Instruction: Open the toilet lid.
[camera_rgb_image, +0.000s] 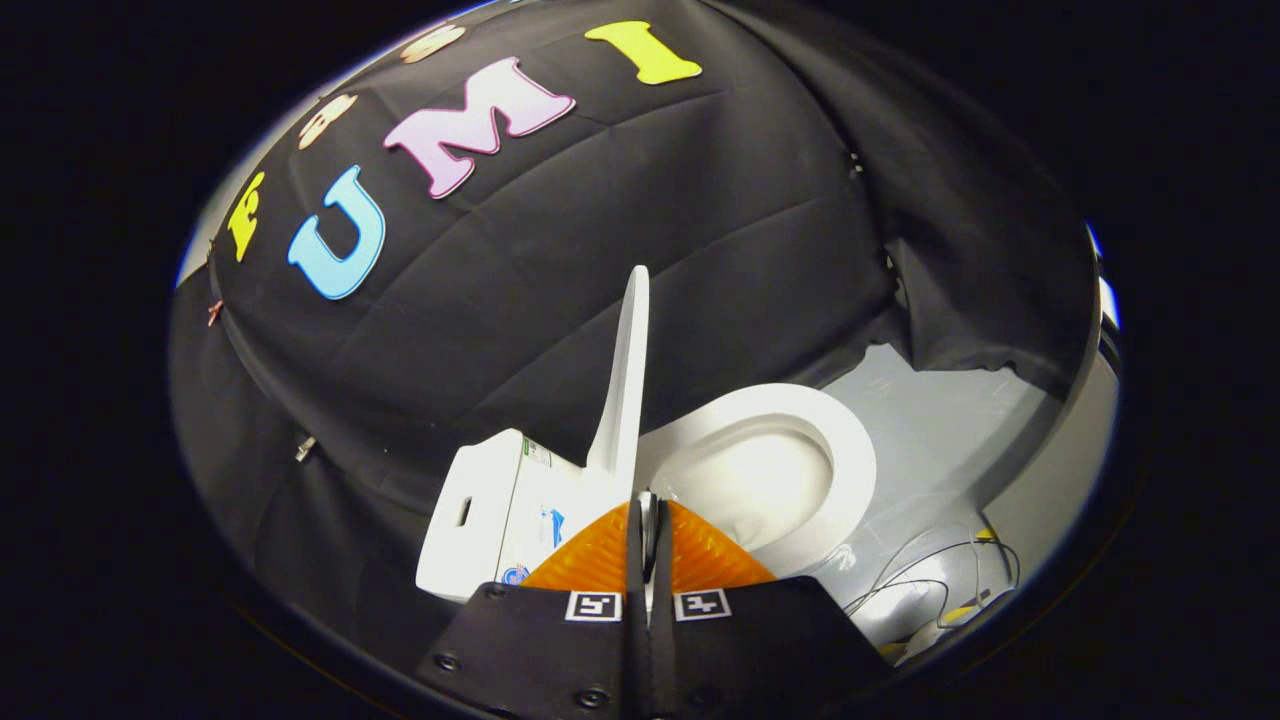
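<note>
The lid (625, 370) stood upright, seen edge-on, just beyond the jaws (648, 520), between tank (490, 510) and seat (800, 470). The jaws were nearly closed on its thin lower edge. It looked light, stiff, smooth plastic, best gripped by its rim.

Screwed black tool (648, 520), square markers

Place — staged test booth; black cloth wall (620, 230); white toilet (760, 470) — loose cables (930, 580) on floor

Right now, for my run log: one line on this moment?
lid: raised upright, edge-on | tongs: fingers nearly together at lid's lower edge, grip unclear | seat: down | bowl: exposed
</note>
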